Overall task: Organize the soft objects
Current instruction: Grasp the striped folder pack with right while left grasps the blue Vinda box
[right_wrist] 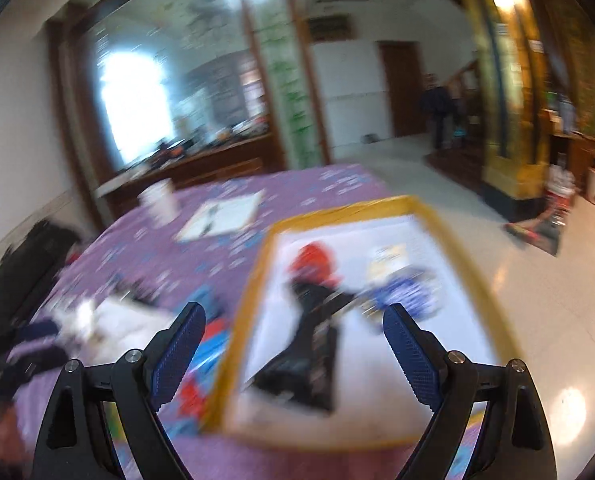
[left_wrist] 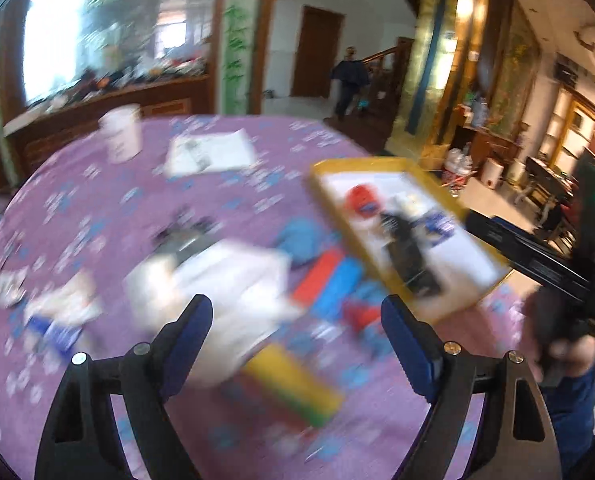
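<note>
Soft toys lie in yellow-rimmed tray

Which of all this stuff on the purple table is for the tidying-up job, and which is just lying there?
For the job: yellow-rimmed tray, red soft thing, black soft thing and blue-white soft thing inside it, white soft thing outside it.
Just lying about: white cup, paper sheet, purple tablecloth.

A purple printed cloth covers the desk, matt and soft-looking. The gripper fingers are matt black plastic with blue ribbed pads and shiny metal pins, and the pale floor is glossy, mirroring the lamps. The door looks like brown wood.
</note>
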A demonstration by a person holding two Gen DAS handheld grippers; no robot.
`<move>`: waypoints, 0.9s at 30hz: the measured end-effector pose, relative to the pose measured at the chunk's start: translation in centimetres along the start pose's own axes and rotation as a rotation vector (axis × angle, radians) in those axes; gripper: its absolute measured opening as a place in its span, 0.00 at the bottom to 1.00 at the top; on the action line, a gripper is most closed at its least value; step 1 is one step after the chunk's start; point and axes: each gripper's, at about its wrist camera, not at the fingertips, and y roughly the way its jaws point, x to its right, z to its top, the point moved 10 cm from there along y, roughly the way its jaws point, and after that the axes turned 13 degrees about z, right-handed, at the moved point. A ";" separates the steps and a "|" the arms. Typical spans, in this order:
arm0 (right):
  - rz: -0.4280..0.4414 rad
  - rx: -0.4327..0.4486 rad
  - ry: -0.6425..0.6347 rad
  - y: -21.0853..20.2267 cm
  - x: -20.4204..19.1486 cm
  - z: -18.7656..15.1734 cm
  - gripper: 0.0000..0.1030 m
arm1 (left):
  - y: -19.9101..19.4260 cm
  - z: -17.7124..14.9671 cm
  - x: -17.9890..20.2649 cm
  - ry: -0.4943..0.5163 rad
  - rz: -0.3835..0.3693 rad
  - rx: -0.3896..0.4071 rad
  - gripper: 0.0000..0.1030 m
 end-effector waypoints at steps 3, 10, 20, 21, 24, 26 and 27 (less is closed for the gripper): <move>0.147 -0.104 -0.028 1.1 -4.5 -3.0 0.89 | 0.2 -2.5 -5.4 -0.095 0.043 -0.046 0.83; 0.288 -0.358 -0.137 5.2 -13.1 -9.7 0.70 | -0.2 -5.1 -14.8 -0.279 0.147 -0.051 0.83; 0.182 -0.546 -0.193 11.6 -14.7 -11.8 0.70 | 2.3 -6.4 -19.6 -0.372 0.189 -0.160 0.83; 0.187 -0.561 -0.182 12.1 -14.8 -12.3 0.70 | 2.9 -6.5 -20.0 -0.386 0.194 -0.178 0.83; 0.148 -0.545 -0.197 12.6 -14.9 -12.5 0.41 | 3.7 -6.1 -20.6 -0.460 0.173 -0.207 0.83; 0.142 -0.537 -0.199 12.4 -15.0 -12.4 0.39 | 4.1 -5.5 -21.0 -0.528 0.150 -0.215 0.85; 0.154 -0.535 -0.188 12.2 -15.0 -12.4 0.39 | 4.4 -5.2 -21.2 -0.570 0.144 -0.225 0.87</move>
